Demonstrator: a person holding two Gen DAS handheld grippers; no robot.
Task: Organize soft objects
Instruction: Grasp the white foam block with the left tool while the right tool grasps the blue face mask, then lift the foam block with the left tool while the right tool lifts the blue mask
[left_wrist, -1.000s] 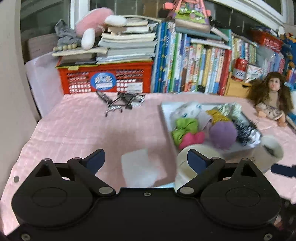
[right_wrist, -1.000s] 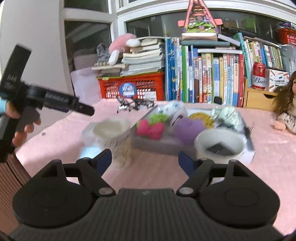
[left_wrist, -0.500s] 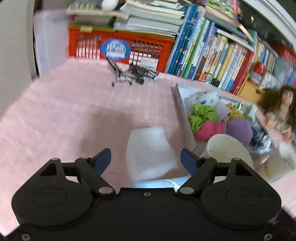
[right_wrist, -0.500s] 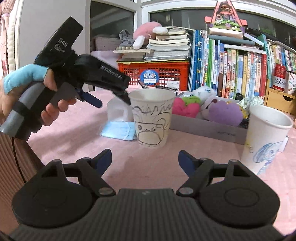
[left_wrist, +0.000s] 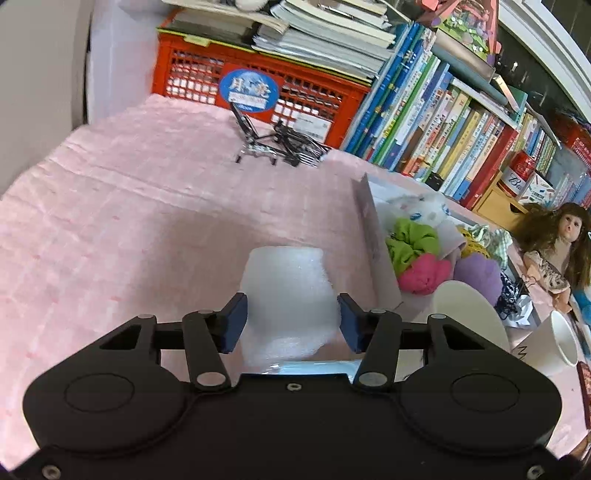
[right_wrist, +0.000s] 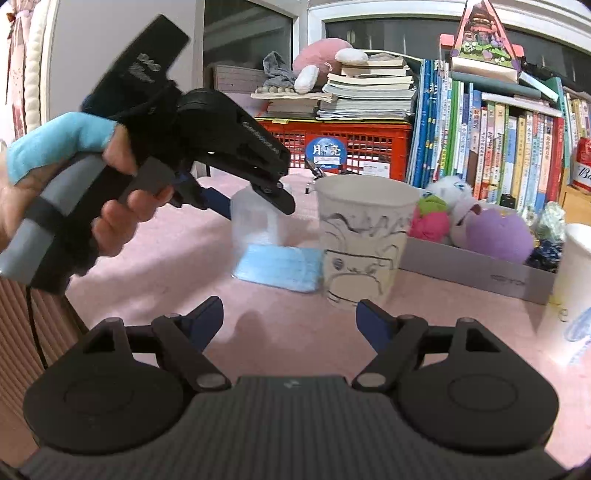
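White foam sheet (left_wrist: 290, 299) stands between your left gripper (left_wrist: 291, 323) pads, which bracket it without clearly pinching; beneath it lies the blue face mask (right_wrist: 279, 267). Your right gripper (right_wrist: 290, 323) hangs spread and empty before the paper cup (right_wrist: 364, 240). Farther right, the grey tray (right_wrist: 480, 264) holds scrunchies and plush

Left hand-held gripper (left_wrist: 291, 325): blue pads parted, one on each side of the foam.
White foam piece (left_wrist: 290, 295): between the pads, on the pink-clothed table (left_wrist: 129, 221).
Grey cardboard tray (left_wrist: 373, 236): ahead to the right, holding a green scrunchie (left_wrist: 412, 245), a pink plush ball (left_wrist: 424, 273) and a purple plush ball (left_wrist: 480, 273).
White paper cup (left_wrist: 469, 314): just right of the right pad.
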